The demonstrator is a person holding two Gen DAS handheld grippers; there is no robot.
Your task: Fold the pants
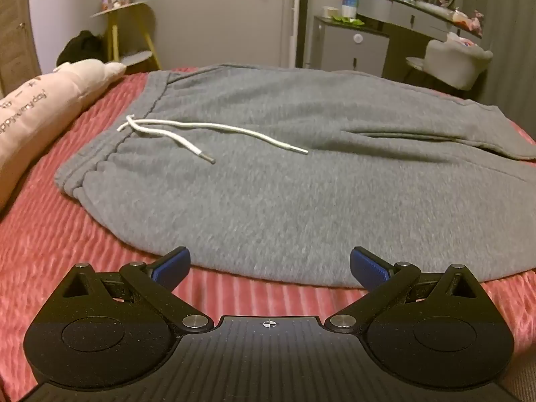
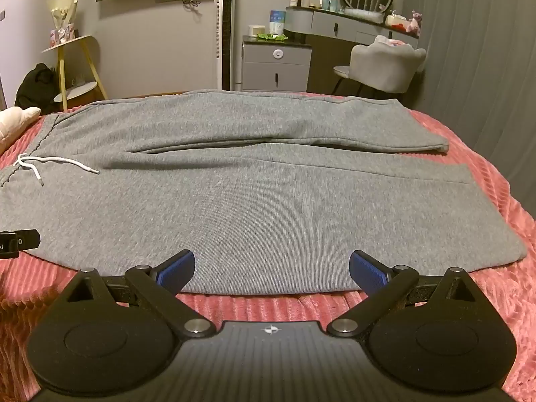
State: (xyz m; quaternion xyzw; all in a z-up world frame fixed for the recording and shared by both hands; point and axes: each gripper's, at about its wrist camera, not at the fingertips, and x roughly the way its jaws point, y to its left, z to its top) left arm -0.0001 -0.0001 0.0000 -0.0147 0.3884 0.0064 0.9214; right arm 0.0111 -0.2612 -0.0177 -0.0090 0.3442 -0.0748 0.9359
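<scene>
**Both grippers wide at the near edge of the pants**

The left hand-held gripper (image 1: 270, 268) and right hand-held gripper (image 2: 272, 269) hover with jaws spread wide, holding nothing. Just beyond lie the grey pants (image 2: 254, 201), flat on the pink bed (image 2: 495, 181), white drawstring (image 1: 187, 130) loose at the waistband. Beyond, a nightstand (image 2: 276, 63) and vanity.

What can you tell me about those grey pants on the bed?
The grey fleece sweatpants lie flat and unfolded on the pink ribbed bedspread, legs side by side. The ribbed waistband is at the left, its white drawstring lying loose across the fabric. Nothing grips them.
</scene>
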